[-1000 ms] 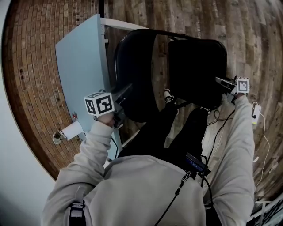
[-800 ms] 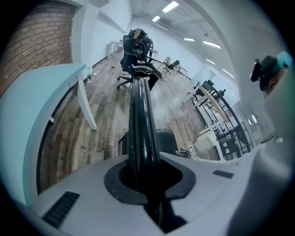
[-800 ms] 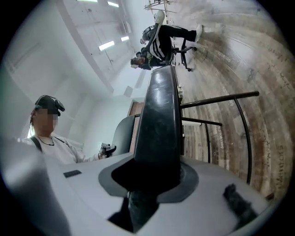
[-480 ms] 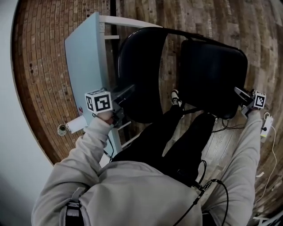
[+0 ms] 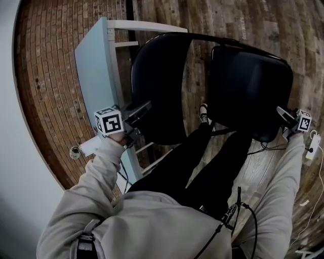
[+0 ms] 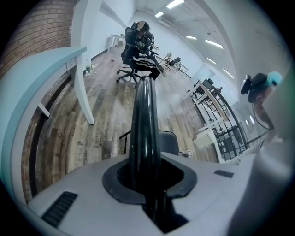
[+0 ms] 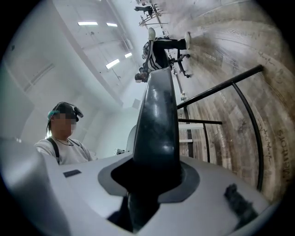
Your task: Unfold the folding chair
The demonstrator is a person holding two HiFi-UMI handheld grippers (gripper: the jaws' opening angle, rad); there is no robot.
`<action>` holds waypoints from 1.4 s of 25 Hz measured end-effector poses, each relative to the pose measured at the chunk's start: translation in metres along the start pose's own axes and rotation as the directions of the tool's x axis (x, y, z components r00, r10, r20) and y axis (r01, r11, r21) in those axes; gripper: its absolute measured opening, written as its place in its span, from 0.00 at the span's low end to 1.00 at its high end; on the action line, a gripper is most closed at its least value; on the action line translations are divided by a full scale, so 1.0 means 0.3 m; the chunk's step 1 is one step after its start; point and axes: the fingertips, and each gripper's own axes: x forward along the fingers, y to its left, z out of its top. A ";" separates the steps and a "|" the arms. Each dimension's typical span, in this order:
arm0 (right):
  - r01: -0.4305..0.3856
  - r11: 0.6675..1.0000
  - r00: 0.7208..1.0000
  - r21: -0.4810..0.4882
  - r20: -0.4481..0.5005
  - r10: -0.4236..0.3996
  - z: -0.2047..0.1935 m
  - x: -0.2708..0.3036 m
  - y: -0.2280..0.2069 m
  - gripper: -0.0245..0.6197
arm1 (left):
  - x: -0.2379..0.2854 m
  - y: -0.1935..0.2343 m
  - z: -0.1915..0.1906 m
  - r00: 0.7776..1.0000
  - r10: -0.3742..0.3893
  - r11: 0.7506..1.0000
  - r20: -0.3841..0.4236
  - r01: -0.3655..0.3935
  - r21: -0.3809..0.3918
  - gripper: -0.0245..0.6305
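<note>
The folding chair (image 5: 157,101) stands mid-frame beside the pale bench (image 5: 96,66). It looks stiff, hinged and weighty, so its smooth rims are the holds: the left tool (image 5: 146,106) pinches the backrest (image 5: 162,66) edge, jaws just easing apart, and the right tool (image 5: 280,112) is clamped on the seat (image 5: 250,86) edge. Only the head view shows both panels spread; only the right gripper view shows the frame tubes (image 7: 221,87).

Big open office here: a rolling office chair (image 6: 131,55) out on the wood plank floor (image 6: 106,106), strip lights (image 6: 176,3) running along a white ceiling, a brick wall (image 5: 45,81), and a pale blue table (image 5: 96,66) beside it.
</note>
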 end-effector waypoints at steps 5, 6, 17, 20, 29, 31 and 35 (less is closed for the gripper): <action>0.162 0.986 0.983 0.049 0.082 -0.166 -0.003 -0.078 -0.035 0.36 | -0.009 0.001 0.008 0.998 -0.024 0.996 0.065 0.018 0.088 0.22; 0.217 0.974 0.970 0.067 0.096 -0.223 -0.026 -0.129 -0.044 0.38 | -0.010 0.003 -0.002 0.998 -0.007 0.993 0.067 -0.001 0.117 0.25; 0.634 0.761 0.773 -0.139 0.157 -0.615 -0.100 -0.238 0.552 0.48 | -0.349 -0.029 -0.009 0.966 0.187 0.935 0.179 -0.231 0.271 0.56; 0.664 0.660 0.743 -0.352 0.202 -0.639 -0.003 -0.020 0.905 0.48 | -0.467 -0.082 0.055 0.948 0.134 0.946 0.289 -0.209 0.246 0.56; 0.784 0.171 0.548 -0.597 0.536 -0.642 0.072 0.673 1.795 0.05 | -0.960 -0.523 0.217 0.772 -0.359 0.836 0.525 0.015 0.549 0.05; 0.804 0.132 0.531 -0.580 0.598 -0.601 0.038 0.784 1.923 0.05 | -1.047 -0.583 0.222 0.738 -0.406 0.789 0.539 -0.014 0.614 0.05; 0.800 0.047 0.507 -0.599 0.632 -0.586 -0.074 1.014 2.044 0.05 | -1.234 -0.535 0.254 0.656 -0.438 0.789 0.615 -0.048 0.612 0.04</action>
